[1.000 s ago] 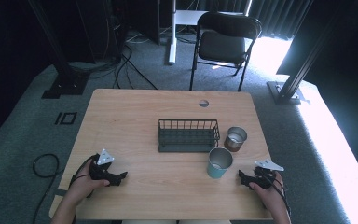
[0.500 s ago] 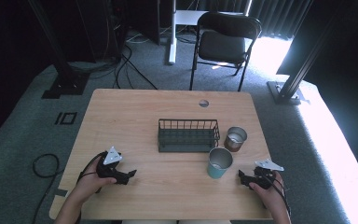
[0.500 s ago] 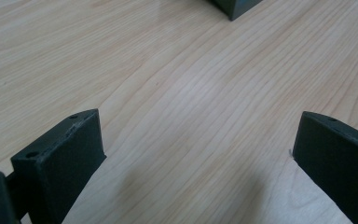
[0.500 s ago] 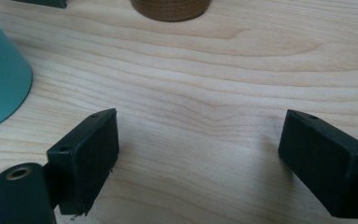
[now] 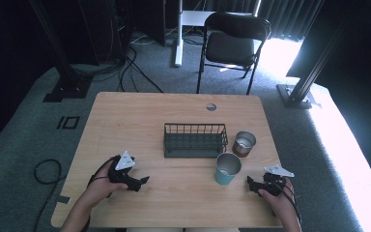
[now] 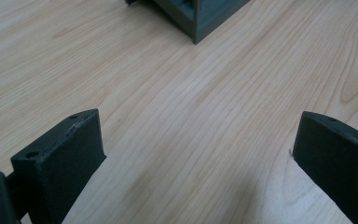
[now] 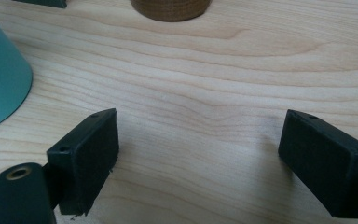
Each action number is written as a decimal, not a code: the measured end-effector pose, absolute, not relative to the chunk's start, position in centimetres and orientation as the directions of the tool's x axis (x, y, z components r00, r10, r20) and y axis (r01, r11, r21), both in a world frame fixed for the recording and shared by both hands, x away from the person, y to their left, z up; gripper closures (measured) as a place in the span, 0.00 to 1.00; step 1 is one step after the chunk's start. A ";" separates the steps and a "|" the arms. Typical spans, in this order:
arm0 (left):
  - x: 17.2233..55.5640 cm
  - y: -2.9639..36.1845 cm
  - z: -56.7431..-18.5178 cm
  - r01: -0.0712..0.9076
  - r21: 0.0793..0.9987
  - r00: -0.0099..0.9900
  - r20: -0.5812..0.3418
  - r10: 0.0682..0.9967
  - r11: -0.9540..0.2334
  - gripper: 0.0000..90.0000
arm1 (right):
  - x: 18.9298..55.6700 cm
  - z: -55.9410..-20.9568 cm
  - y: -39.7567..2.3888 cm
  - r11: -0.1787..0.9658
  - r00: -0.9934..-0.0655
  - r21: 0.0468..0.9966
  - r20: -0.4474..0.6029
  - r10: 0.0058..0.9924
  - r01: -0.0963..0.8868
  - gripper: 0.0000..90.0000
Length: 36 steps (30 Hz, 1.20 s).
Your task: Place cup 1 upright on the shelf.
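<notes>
left hand-held gripper (image 5: 142, 181) is advancing from the bench (image 5: 125, 116) edge toward the wire basket (image 5: 194, 140), jaws apart, empty | right hand-held gripper (image 5: 251, 182) is resting, jaws apart, empty | teal cup (image 5: 227, 168) is standing just in front of the basket's right end, likely the next pick | brown cup (image 5: 244, 143) is sitting right of the basket | path clear

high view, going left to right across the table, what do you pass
left gripper → wire basket → teal cup → brown cup → right gripper
</notes>
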<state>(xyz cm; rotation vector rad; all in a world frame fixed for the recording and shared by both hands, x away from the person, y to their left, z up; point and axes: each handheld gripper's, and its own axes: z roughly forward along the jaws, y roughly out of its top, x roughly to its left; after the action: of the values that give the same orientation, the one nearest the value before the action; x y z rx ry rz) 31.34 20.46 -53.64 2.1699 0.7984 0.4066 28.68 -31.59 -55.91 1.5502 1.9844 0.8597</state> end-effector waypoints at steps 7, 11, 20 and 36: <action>31.5 19.4 -53.5 0.381 0.771 0.777 0.032 0.629 -0.510 0.03 | 28.7 -55.9 -31.6 0.163 -0.246 0.724 0.010 0.969 0.670 0.13; 31.5 18.6 -53.3 0.364 0.777 0.793 0.030 0.608 -0.513 0.03 | 28.7 -55.9 -31.6 0.163 -0.246 0.724 0.010 0.969 0.670 0.13; 31.7 16.9 -52.8 0.337 0.783 0.818 0.030 0.574 -0.522 0.03 | 28.7 -55.9 -31.6 0.163 -0.246 0.724 0.010 0.969 0.670 0.13; 32.0 13.9 -52.4 0.289 0.803 0.854 0.029 0.519 -0.521 0.03 | 28.7 -55.9 -31.6 0.163 -0.246 0.724 0.010 0.969 0.670 0.13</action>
<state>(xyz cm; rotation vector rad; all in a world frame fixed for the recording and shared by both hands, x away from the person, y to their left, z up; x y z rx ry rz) 31.96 13.92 -52.37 2.1506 0.5849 0.3341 28.68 -31.59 -55.91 1.5501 1.9842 0.8597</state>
